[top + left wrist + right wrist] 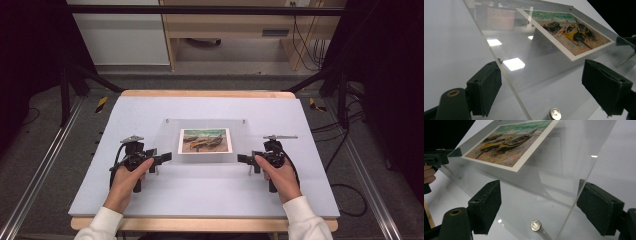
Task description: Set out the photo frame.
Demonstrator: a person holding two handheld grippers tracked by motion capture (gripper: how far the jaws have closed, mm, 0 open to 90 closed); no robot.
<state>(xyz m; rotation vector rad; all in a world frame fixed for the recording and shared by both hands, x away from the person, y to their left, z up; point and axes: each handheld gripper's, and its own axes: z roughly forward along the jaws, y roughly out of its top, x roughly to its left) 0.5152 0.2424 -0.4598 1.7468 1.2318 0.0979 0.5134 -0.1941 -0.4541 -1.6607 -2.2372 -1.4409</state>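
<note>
We see a clear acrylic frame [205, 141] lying flat at the centre of the desk [150, 195], which has a pale grey-white top. Inside the frame sits a print of boats on a beach [205, 140], roughly mid-panel. Small metal studs mark the corners: one round stud [554, 114] shows close up in the left gripper view, another [535, 225] in the right gripper view.

Left tongs [161, 159] are at the frame's near-left corner, held by the left hand [127, 181]. In the left gripper view [541, 87] the jaws stand apart w/ the panel's edge running between them; the left-side pad sits just beside that edge, and we can't tell if it touches. The other pad looks clear of the acrylic. No clamping visible.

Right tongs [246, 159] are at the near-right corner, held by the right hand [280, 177]. In the right gripper view [539, 205] the jaws are likewise apart, the panel's corner and its edge between them. The right-side pad is close to the edge, contact unclear; the left-side pad hangs over the panel's face.

Both pairs point inward toward each other, approx. level w/ the frame's near edge. In the right gripper view we also catch the left tongs [439, 157] farther off, at the panel's far side.
</note>
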